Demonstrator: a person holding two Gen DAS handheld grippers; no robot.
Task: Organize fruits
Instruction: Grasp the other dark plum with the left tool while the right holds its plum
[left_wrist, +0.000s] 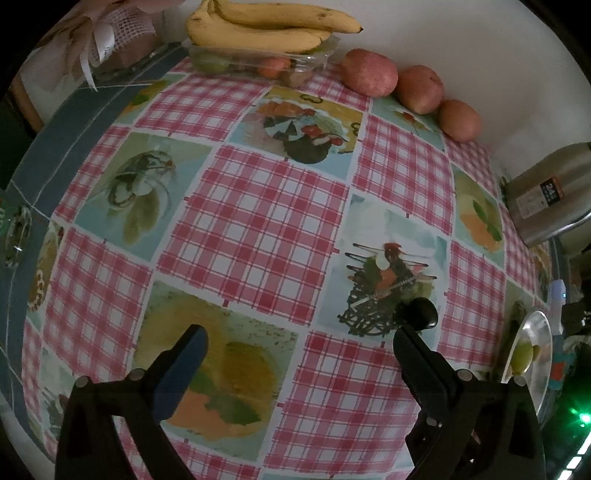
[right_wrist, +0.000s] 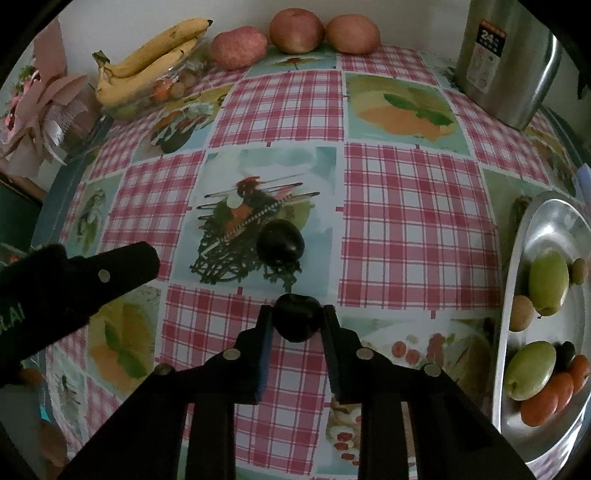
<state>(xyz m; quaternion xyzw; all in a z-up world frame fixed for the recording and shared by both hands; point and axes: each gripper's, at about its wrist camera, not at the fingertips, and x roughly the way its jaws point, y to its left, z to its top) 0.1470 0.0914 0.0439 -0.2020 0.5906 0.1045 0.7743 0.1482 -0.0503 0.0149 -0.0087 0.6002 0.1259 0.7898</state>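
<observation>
Dark plum (right_wrist: 295, 321) sits clamped between the right gripper (right_wrist: 297, 325) fingers, left of the steel tray (right_wrist: 517, 295); a second plum (right_wrist: 280, 242) lies on the cloth further left. The left gripper (left_wrist: 299, 339) hangs spread wide, holding nothing. This looks like the carrying step: next, swing right over the tray's rim and release among the fruit there.

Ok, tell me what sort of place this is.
Probably a home dining or kitchen table: a plastic checked tablecloth printed with fruit pictures, a steel kettle or flask against the wall, and bananas and apples lying out beside a metal tray of fruit.
</observation>
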